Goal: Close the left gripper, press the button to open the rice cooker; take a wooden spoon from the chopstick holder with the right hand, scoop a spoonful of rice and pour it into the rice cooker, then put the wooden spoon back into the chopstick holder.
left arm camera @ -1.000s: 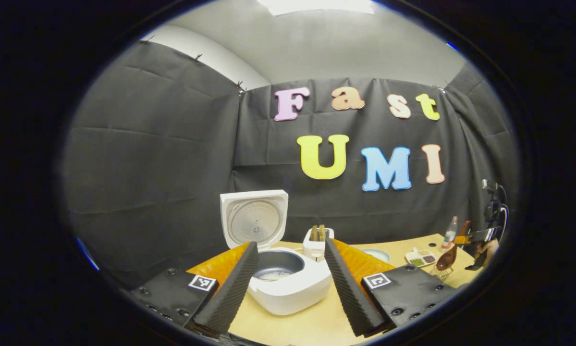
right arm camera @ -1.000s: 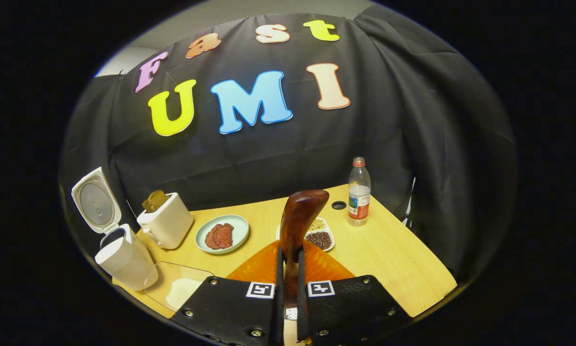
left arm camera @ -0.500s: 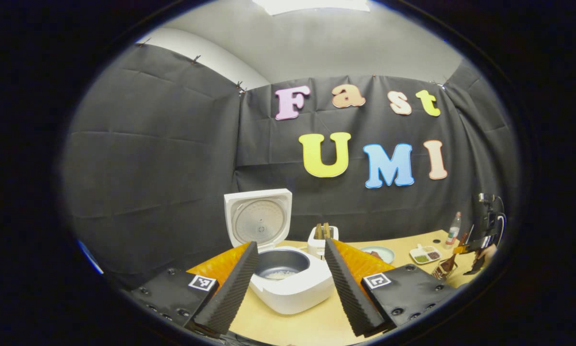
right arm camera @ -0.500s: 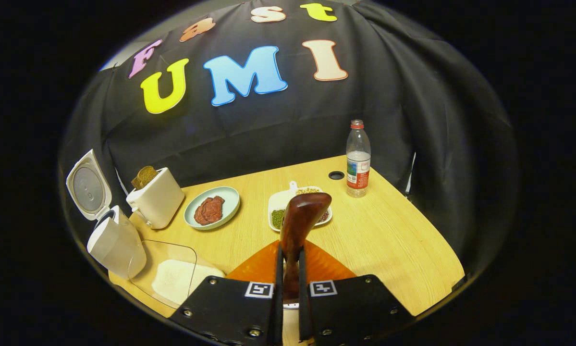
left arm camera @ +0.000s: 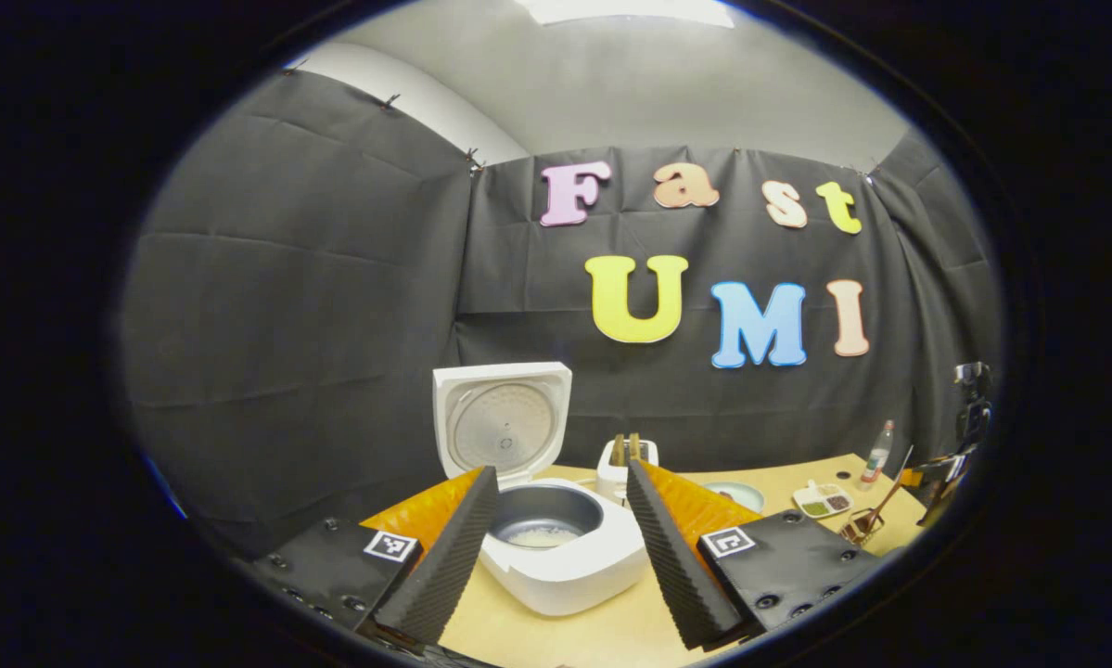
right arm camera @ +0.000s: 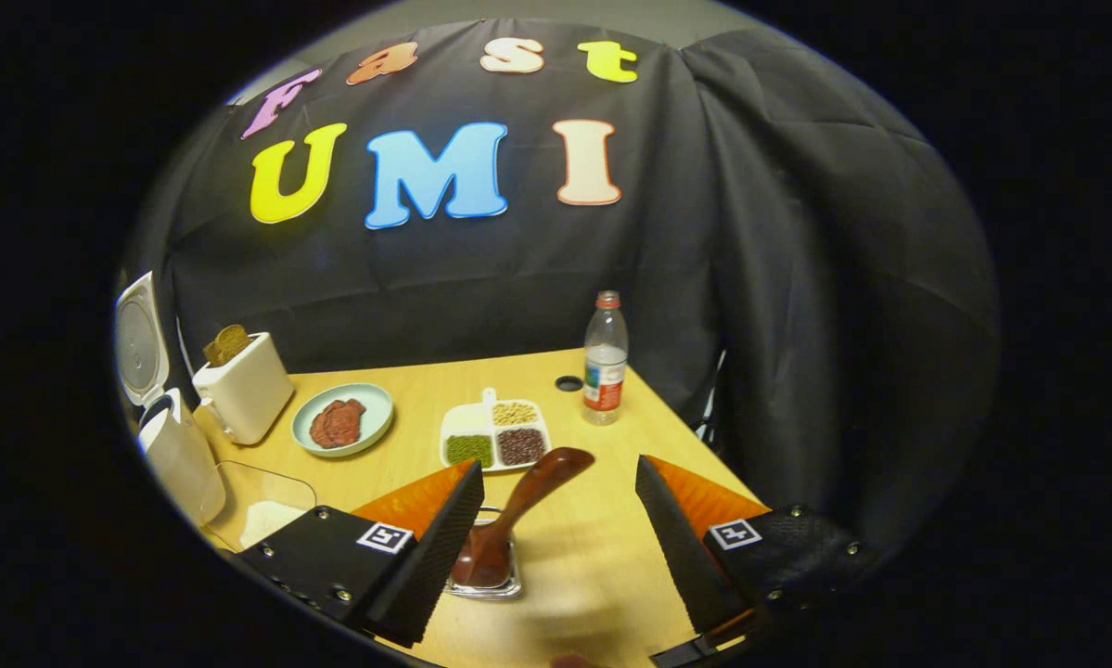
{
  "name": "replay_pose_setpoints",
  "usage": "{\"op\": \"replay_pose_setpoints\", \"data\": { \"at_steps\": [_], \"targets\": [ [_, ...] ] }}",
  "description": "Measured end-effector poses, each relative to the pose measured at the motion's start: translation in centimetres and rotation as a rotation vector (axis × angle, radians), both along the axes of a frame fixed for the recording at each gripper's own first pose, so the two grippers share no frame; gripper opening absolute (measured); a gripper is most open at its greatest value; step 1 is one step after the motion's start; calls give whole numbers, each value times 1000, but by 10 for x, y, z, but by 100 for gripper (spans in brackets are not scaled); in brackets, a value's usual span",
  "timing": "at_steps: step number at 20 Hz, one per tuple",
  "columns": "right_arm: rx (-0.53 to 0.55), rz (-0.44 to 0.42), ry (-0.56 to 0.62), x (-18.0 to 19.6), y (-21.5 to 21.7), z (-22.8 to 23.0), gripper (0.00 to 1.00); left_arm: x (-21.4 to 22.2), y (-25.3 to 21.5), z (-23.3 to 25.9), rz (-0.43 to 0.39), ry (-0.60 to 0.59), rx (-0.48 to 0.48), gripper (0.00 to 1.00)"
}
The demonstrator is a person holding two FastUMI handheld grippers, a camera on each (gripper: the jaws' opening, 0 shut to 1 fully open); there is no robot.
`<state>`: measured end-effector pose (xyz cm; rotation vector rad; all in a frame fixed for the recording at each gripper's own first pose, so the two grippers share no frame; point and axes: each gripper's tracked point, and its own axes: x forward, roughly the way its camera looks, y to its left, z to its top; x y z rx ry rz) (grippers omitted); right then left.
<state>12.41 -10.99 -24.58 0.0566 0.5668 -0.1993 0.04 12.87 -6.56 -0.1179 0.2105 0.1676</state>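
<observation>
1. Wooden spoon (right arm camera: 518, 506): stands in the chopstick holder (right arm camera: 487, 577) at the lower centre of the right gripper view, bowl down, handle leaning toward the upper right.
2. Right gripper (right arm camera: 565, 557): jaws spread wide, one on each side of the spoon and touching nothing.
3. Left gripper (left arm camera: 556, 557): jaws open and empty at the bottom of the left gripper view, framing the rice cooker (left arm camera: 565, 561).
4. Rice cooker: lid (left arm camera: 502, 422) raised upright behind the body; a layer of white rice lies in the dark inner pot (left arm camera: 542, 515).
5. Surface (right arm camera: 667, 436): light wood. In the right gripper view, the cooker sits at the far left edge, with a clear tray of rice (right arm camera: 259, 506) just in front of it.
6. Toaster (right arm camera: 240, 385): beside the cooker, holding bread slices.
7. Plate (right arm camera: 342, 419): carries reddish meat, at centre left.
8. Divided dish (right arm camera: 495, 436): holds green, tan and dark beans, just above the spoon handle.
9. Water bottle (right arm camera: 604, 357): upright near the far edge, right of centre.
</observation>
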Motion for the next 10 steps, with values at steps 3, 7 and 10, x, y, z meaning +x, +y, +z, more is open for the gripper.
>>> {"op": "replay_pose_setpoints", "data": {
  "at_steps": [3,7,10],
  "targets": [
    [7,-46,-38,-10,-15,23,100,24,22,-5,15,21,20,98],
    [25,-95,-99,-28,-30,56,100,74,60,5,46,12,31,95],
    [16,-117,-123,-44,-35,71,100,117,96,11,90,6,37,95]
  ]
}}
